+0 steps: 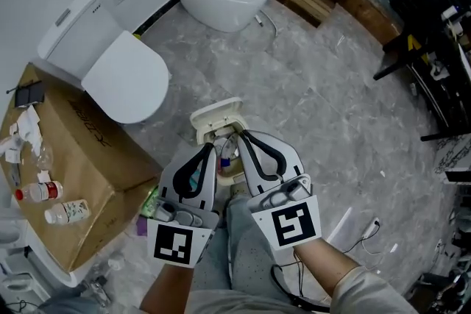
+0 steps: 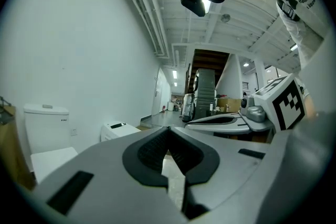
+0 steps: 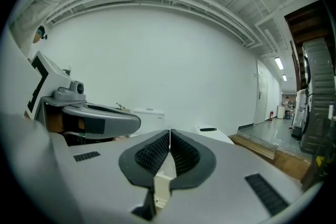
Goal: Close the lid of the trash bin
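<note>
— Where does the left gripper stand?

— Low in the head view, beside its twin and pointing away from the person. Its jaws are pressed together at the tips with nothing between them.

— And the trash bin?

— On the floor straight ahead, its body partly covered by the two tools. The lid stands open, tipped up on the far side, toward the white toilet. Its long edge runs across the view from left to right, so the hinge line lies crosswise to both tools.

— The right gripper?

— Clenched as well and holding nothing. Its tips reach a little farther forward than the left ones and sit just beside the lid's right corner. Whether they touch it cannot be told.

— So which one is better placed?

— Probably the right one, being nearer. The lid lies beyond and above the tips, so closing it would likely mean getting over its far edge and drawing it back and down toward the person.
</note>
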